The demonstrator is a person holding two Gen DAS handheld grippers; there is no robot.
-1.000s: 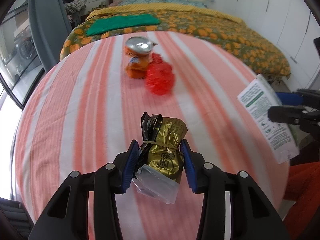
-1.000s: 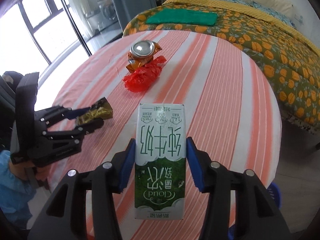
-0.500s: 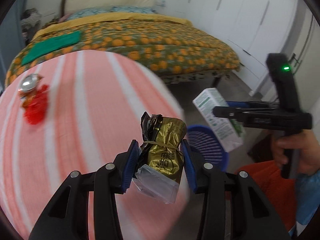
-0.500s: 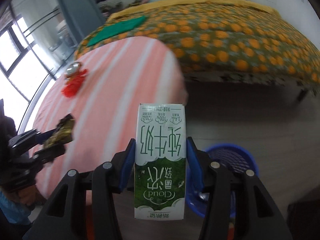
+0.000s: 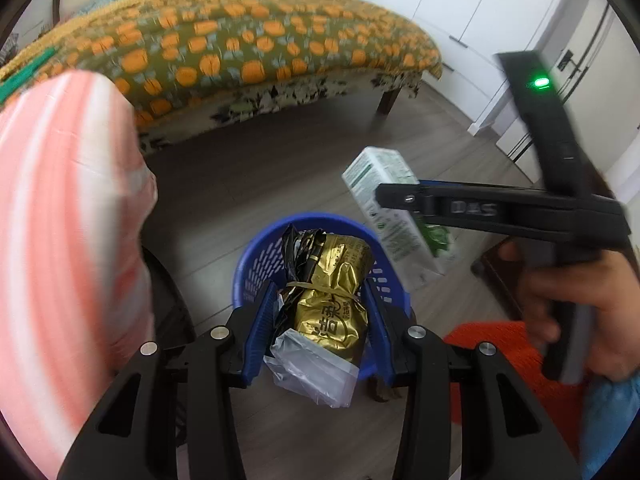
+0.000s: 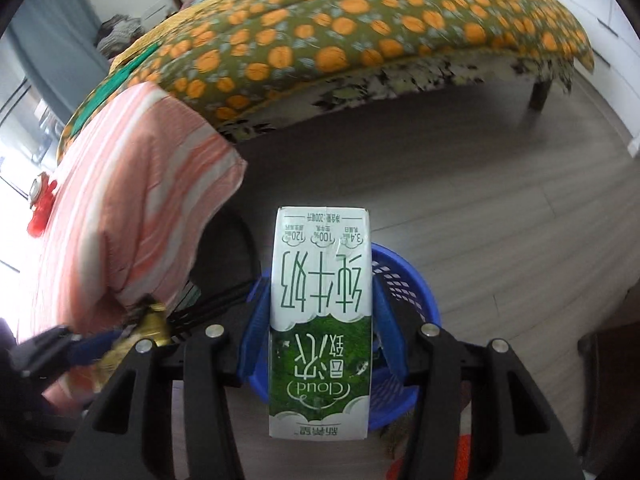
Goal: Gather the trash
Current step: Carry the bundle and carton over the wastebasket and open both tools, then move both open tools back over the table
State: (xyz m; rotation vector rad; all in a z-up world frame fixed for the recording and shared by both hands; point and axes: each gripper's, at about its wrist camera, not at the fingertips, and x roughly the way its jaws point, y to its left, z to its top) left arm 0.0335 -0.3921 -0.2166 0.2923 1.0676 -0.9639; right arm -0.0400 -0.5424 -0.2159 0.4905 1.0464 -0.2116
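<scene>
My left gripper [image 5: 320, 312] is shut on a crumpled gold and black wrapper [image 5: 328, 304] with a bit of clear plastic hanging from it, held over a blue plastic basket [image 5: 256, 264] on the floor. My right gripper [image 6: 320, 312] is shut on a green and white milk carton [image 6: 320, 320], also above the blue basket [image 6: 412, 280]. In the left wrist view the carton [image 5: 392, 208] hangs to the right of the basket, held by the right gripper with a hand [image 5: 580, 304] on its handle. A can and a red wrapper [image 6: 40, 208] lie far off on the table.
The table with its pink and white striped cloth [image 5: 60, 220] stands to the left of the basket. A bed with an orange-patterned cover [image 6: 360, 32] lies beyond, over wooden floor [image 6: 500, 200]. An orange-red thing [image 5: 508, 360] sits on the floor at the right.
Both grippers have swung off the table to the right and down, carrying the wrapper and the carton. The blue basket now lies under them; the can and red wrapper stayed on the table.
</scene>
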